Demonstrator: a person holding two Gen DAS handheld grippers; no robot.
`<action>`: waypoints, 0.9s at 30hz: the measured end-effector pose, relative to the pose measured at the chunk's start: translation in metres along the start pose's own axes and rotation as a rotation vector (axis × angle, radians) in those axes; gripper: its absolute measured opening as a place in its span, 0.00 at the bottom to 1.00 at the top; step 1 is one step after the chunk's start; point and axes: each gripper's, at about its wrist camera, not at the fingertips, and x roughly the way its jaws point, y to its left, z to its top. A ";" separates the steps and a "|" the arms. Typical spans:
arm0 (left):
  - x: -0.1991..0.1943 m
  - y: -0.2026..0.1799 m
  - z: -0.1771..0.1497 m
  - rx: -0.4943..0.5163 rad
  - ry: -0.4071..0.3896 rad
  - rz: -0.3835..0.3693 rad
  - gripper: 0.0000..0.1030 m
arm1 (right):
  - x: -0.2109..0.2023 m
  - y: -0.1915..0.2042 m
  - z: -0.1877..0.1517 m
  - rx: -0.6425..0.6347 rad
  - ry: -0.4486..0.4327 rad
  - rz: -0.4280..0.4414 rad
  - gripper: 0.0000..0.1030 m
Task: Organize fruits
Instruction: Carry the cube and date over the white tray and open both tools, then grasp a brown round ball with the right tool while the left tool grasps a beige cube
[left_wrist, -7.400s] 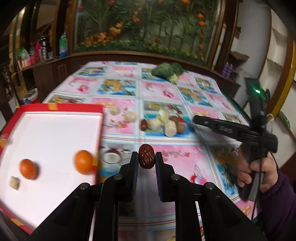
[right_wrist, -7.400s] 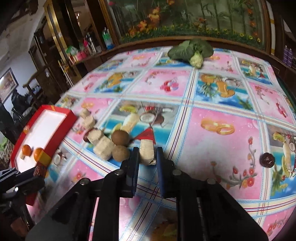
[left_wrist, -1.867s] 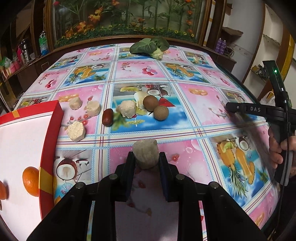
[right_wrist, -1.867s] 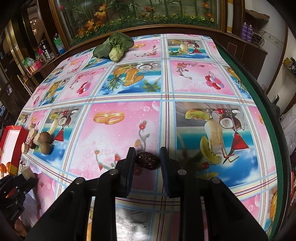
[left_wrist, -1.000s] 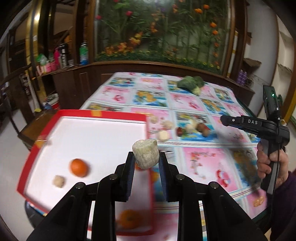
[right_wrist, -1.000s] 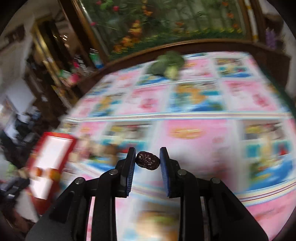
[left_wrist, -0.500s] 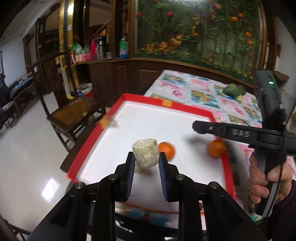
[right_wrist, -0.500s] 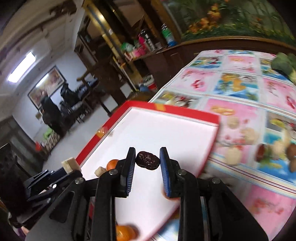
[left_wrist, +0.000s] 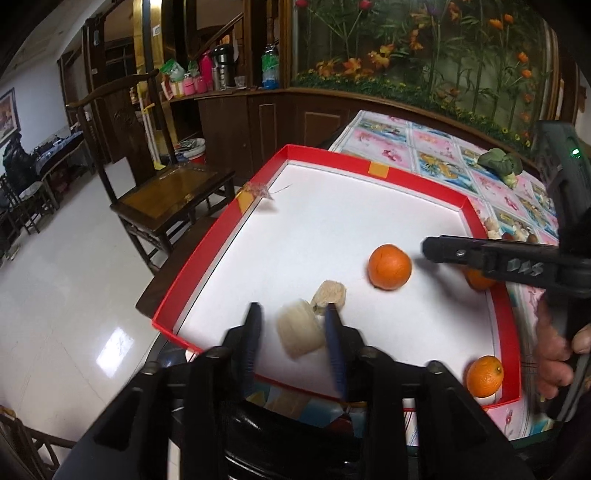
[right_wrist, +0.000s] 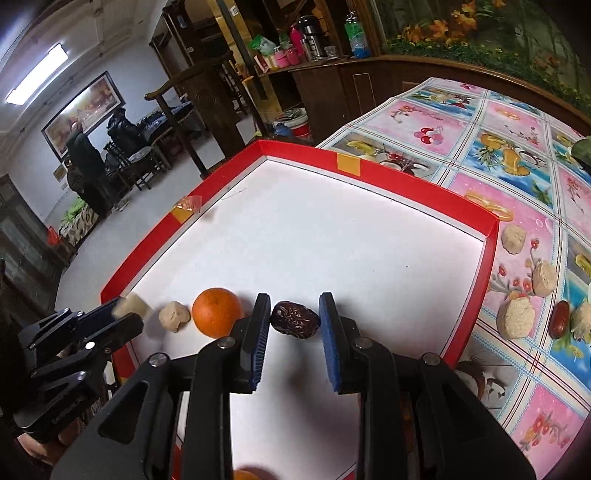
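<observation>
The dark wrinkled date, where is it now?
In the right wrist view, the date sits between the right gripper fingers, above the red tray, right of an orange.

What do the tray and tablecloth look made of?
Tray: likely cardboard, a box lid; thin red rim, matte white floor, taped corners. Tablecloth: probably plastic or oilcloth; glossy printed fruit panels, lying smooth. Neither is certain from looks alone.

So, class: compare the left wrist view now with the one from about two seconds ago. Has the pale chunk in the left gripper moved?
Yes. The pale chunk left the patterned tablecloth and is now over the red tray, between the just-opened left gripper.
</observation>
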 end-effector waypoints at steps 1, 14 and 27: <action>-0.002 0.000 0.000 -0.002 -0.005 0.005 0.46 | -0.001 -0.003 0.001 0.013 0.008 0.022 0.29; -0.028 -0.087 0.016 0.151 -0.065 -0.129 0.56 | -0.111 -0.132 -0.004 0.245 -0.203 -0.018 0.37; -0.018 -0.198 0.016 0.333 -0.023 -0.278 0.57 | -0.173 -0.249 -0.050 0.387 -0.152 -0.145 0.37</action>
